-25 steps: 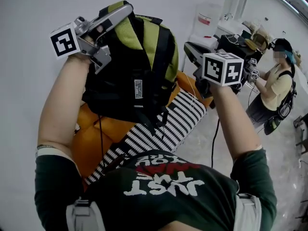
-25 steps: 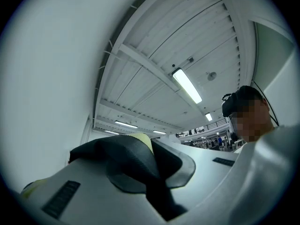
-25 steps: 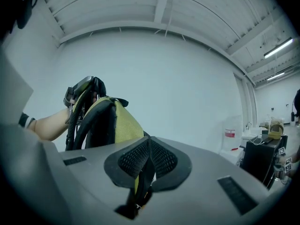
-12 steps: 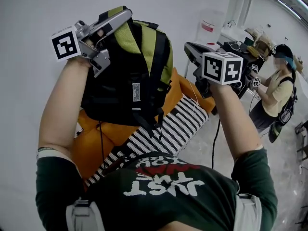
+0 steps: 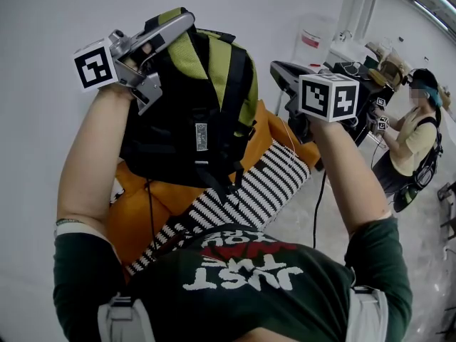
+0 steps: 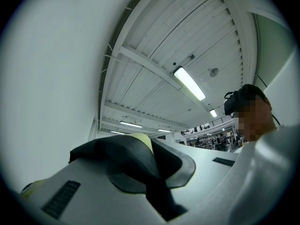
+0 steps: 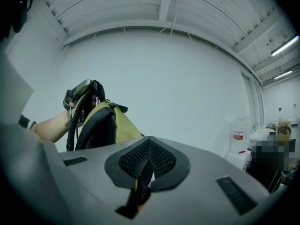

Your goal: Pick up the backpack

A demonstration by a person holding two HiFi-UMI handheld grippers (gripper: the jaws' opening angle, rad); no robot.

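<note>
Jaws of left gripper point(image 5: 184, 18) clamped on backpack point(image 5: 194, 120) top, right gripper point(image 5: 276, 68) closed alongside

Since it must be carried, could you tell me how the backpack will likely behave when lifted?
Probably floppy: the backpack hangs from the left gripper by fabric pinched at its top. Loose straps dangle below, so it may swing.

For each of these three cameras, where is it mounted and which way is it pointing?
Head view: on the person's head, looking steeply down at the lifted backpack; shows arms, shirt, left tool and right tool.
Left gripper view: on the left tool, aimed up at the ceiling; its jaws shut on a backpack strap.
Right gripper view: on the right tool, facing the wall; its jaws together, empty.
Shared: head and right gripper views both show the backpack hanging from the left tool.
</note>
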